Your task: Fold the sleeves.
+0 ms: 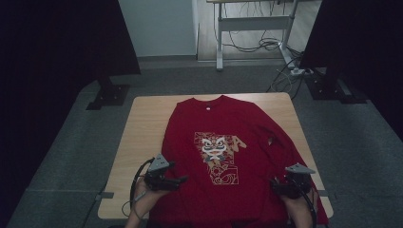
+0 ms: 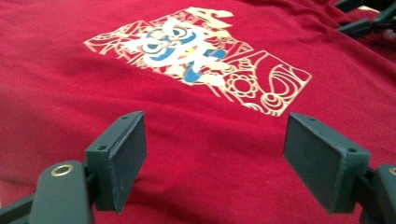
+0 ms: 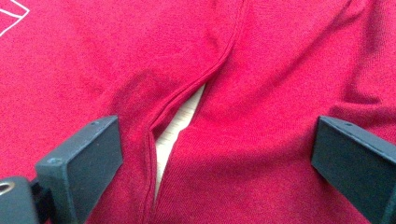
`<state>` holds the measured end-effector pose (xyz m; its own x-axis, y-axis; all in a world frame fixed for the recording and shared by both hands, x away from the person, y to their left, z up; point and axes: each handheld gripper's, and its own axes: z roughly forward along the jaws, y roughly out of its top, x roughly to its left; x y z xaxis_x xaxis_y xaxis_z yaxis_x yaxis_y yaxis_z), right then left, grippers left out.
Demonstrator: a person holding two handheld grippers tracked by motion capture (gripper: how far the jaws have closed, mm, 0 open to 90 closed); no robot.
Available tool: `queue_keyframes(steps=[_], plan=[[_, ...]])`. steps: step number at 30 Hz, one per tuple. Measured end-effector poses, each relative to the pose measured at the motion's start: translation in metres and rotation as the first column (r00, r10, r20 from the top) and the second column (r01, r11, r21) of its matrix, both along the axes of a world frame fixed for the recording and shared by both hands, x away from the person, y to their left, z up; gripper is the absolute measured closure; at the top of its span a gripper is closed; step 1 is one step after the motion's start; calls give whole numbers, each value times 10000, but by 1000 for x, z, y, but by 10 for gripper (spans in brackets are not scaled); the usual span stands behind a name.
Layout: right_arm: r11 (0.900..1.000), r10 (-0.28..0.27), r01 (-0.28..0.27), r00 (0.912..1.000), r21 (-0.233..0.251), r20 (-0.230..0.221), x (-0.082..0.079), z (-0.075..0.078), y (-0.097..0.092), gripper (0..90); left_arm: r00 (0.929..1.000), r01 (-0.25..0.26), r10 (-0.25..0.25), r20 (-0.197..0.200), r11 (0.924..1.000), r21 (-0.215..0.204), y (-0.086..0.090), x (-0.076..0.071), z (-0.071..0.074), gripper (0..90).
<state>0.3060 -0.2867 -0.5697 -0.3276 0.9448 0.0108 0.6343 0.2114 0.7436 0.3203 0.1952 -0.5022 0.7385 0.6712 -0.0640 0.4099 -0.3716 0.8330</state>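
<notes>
A red long-sleeved shirt [image 1: 223, 118] lies spread face up on the wooden table [image 1: 142, 123], collar at the far side, with a gold, white and blue lion print [image 1: 217, 154] on its chest. My left gripper [image 1: 183, 180] hovers at the shirt's near left edge and points across it. Its jaws stand open over bare red cloth [image 2: 215, 154], with the print [image 2: 196, 51] ahead. My right gripper [image 1: 274, 185] is at the near right. It is open above the seam where sleeve meets body, and a sliver of table [image 3: 180, 126] shows between the folds.
Black stand bases [image 1: 109, 95] sit on the grey carpet to the far left and far right [image 1: 332, 88] of the table. A metal desk frame [image 1: 252, 28] with loose cables stands behind. The shirt's hem hangs over the table's near edge.
</notes>
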Motion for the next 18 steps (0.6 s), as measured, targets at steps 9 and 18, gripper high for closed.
queue_keyframes(steps=[9,18], plan=[[10000,1,-1,10000,0,1,0,0,0,25,9978,-611,609,262,9981,73,15,3,0,203],[10000,1,-1,10000,3,-8,0,0,0,23,9895,-1375,1361,482,9901,266,34,8,-4,186]])
